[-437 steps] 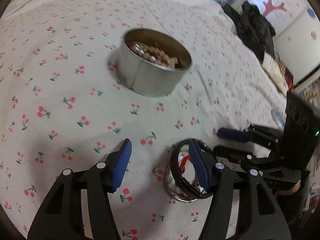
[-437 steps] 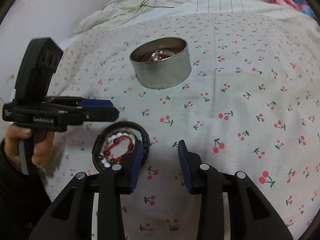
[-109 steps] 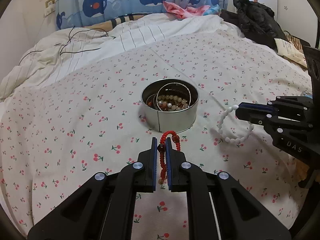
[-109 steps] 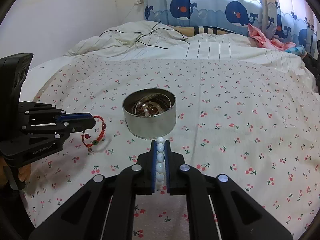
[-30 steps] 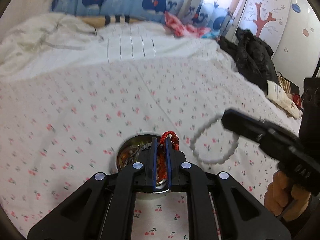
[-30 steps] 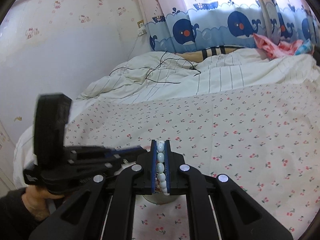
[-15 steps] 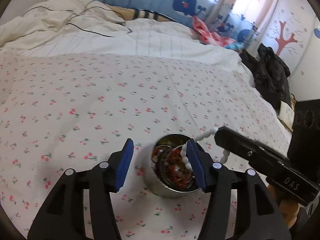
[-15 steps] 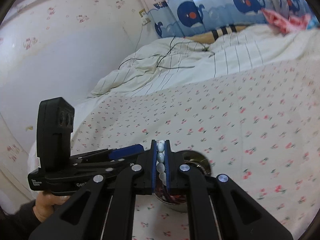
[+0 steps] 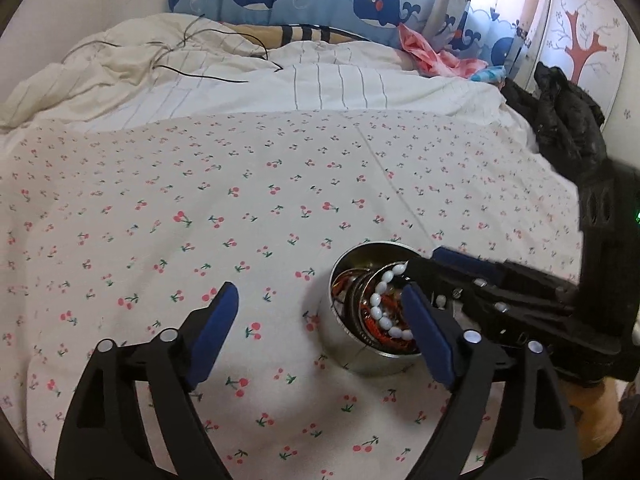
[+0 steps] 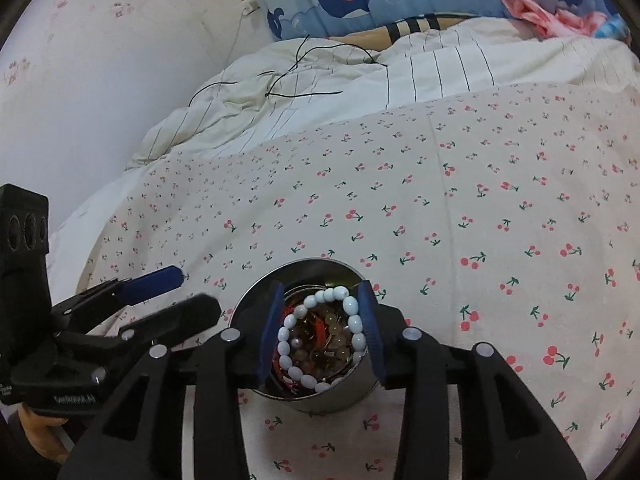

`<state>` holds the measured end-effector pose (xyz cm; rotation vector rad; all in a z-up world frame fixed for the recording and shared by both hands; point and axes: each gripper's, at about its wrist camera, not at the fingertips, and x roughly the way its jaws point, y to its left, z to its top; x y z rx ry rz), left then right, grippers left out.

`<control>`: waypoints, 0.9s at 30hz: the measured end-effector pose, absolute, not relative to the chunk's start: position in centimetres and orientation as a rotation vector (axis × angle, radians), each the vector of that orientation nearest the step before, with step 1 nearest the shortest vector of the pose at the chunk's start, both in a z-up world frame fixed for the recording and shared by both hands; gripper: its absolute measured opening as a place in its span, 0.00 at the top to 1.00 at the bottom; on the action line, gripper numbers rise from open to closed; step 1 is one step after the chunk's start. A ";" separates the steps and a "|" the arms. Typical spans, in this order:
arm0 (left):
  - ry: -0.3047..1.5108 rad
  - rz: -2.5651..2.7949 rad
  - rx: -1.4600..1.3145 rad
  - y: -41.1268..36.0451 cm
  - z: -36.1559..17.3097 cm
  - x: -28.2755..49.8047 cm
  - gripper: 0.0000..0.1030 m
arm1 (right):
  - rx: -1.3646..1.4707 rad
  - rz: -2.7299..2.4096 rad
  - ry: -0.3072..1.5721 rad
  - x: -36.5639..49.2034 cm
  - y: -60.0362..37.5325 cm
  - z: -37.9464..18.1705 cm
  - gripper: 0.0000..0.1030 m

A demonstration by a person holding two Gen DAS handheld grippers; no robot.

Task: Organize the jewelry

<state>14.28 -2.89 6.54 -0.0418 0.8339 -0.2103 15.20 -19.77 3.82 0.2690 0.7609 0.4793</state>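
A round metal tin [image 9: 360, 364] [image 10: 340, 400] stands on the cherry-print sheet with several bracelets inside. My left gripper [image 9: 320, 306] is beside the tin, its jaws opening wide with nothing between them; its right pad is over the tin's near rim. The red cord bracelet [image 9: 378, 330] [image 10: 320, 326] lies in the tin. My right gripper [image 10: 320, 316] hangs just over the tin, jaws opening. The white bead bracelet [image 10: 285, 346] [image 9: 378, 304] lies loose between its pads on the tin's contents. Each view also shows the other gripper: the right gripper [image 9: 428, 266] and the left gripper [image 10: 176, 292].
The cherry-print sheet [image 9: 240, 208] spreads around the tin. A rumpled striped duvet [image 9: 200, 80] with a black cable lies at the back. Black clothing [image 9: 568, 128] is piled at the right edge. A wall [image 10: 100, 80] runs along the left. A hand [image 9: 592, 412] holds the right gripper.
Both grippers came down over the tin and opened. The red cord bracelet left the left jaws and now lies in the tin; the white bead bracelet slipped from the right pads onto the tin's contents.
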 end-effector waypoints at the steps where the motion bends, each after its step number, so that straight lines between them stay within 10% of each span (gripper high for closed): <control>1: 0.833 -0.207 -0.030 -2.9 6.5 14.1 0.20 | 0.262 0.463 0.749 15.0 -19.9 4.0 0.58; 7: 0.839 -0.174 0.020 -2.5 5.8 11.6 0.18 | 0.222 0.313 0.684 12.2 -21.6 5.6 0.37; 27: 0.963 -0.093 0.070 -1.3 -0.3 5.4 0.11 | 0.047 0.159 0.919 3.5 -21.4 -1.0 0.23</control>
